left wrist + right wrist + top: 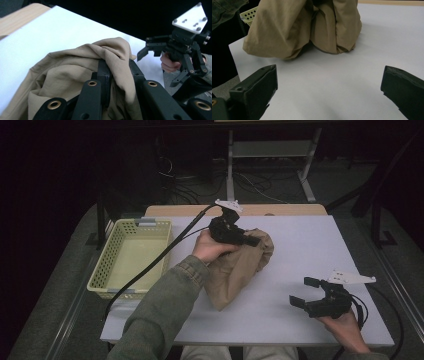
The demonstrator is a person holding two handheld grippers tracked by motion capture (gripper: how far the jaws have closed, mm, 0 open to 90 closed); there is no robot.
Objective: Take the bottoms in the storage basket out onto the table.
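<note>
White table [300,250] | left gripper [239,236] clamped on tan cloth [240,267] at centre frame (bunched) | right gripper [305,292] wide open, empty, lower right | step: cloth gripped; next likely carry to basket [107,265], upper left.

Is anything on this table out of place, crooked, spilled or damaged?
Nothing is spilled or broken. The tan cloth is bunched in a crumpled heap on the white table, one fold pinched in the left hand-held gripper. The yellow basket stands straight at the table's left edge.

The left gripper [117,72] pinches tan cloth [70,72] over the white table [37,35].
</note>
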